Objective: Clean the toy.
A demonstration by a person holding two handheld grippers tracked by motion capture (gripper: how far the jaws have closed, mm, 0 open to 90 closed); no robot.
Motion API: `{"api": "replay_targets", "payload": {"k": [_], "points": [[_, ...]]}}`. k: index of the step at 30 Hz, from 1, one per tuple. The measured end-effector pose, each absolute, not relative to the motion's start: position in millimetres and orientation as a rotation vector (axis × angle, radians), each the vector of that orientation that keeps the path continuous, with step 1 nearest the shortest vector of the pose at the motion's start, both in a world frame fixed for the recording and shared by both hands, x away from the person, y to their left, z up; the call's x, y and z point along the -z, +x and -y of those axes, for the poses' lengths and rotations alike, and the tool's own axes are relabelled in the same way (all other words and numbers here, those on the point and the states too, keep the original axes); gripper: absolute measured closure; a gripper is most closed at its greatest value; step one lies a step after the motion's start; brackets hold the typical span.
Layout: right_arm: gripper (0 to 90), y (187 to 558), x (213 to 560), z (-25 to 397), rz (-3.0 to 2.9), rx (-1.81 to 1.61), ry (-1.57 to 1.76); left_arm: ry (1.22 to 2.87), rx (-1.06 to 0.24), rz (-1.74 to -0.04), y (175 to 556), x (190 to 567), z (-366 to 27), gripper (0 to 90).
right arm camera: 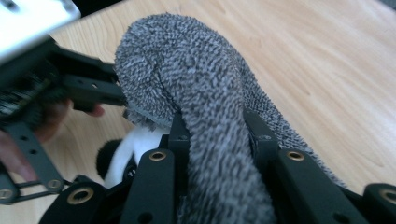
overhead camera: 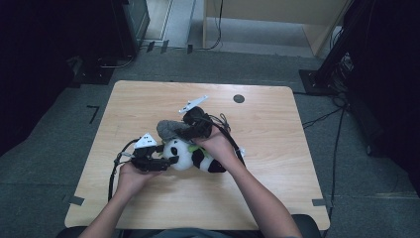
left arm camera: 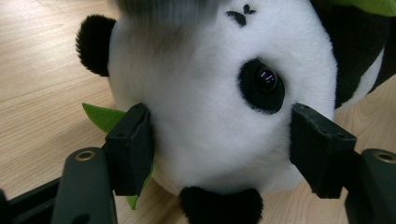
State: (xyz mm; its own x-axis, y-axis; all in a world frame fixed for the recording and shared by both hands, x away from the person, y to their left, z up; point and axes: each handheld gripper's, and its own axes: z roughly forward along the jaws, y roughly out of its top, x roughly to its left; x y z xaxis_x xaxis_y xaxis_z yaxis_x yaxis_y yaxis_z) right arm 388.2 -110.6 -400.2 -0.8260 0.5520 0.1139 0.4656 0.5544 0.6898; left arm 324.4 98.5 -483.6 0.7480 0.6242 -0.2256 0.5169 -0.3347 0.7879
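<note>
- On the wooden counter (overhead camera: 257,129), near its middle, lies a plush panda (overhead camera: 190,156) with a grey knitted cloth (overhead camera: 168,129) draped at its head end.
- From the high view, the left gripper (overhead camera: 166,162) sits at the panda's left side, held in the person's left hand (overhead camera: 130,177), its cable looping off toward the counter's near-left part.
- Seen along the left gripper (left arm camera: 219,140), its two black jaws stand apart on either side of the panda's white head (left arm camera: 205,107), each pad pressed against the fur; they grip the panda's head.
- A green felt leaf (left arm camera: 105,116) pokes out beside the left-hand jaw, lying on the wood.
- Above the panda in the high view, the right gripper (overhead camera: 184,133) rests in the person's right hand (overhead camera: 218,146), which lies over the panda's body.
- Along the right gripper (right arm camera: 217,135), a band of the grey cloth (right arm camera: 196,93) runs between its jaws, which are closed on it; the cloth bulges beyond them over the panda's white fur (right arm camera: 135,144).
- Farther off in that view, the left gripper's linkage touches the edge of the cloth.
</note>
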Motion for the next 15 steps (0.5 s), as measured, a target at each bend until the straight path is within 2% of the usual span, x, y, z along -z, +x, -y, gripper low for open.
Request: {"api": "replay_targets", "payload": {"k": [8, 15], "points": [[70.8, 397, 411, 120, -2.630, -1.121, 0.923, 1.992, -0.113, -0.890, 328, 483, -100, 36.1], [71.5, 405, 413, 138, -2.571, -1.012, 0.972, 1.989, -0.100, -0.889, 329, 483, -100, 37.0]]}}
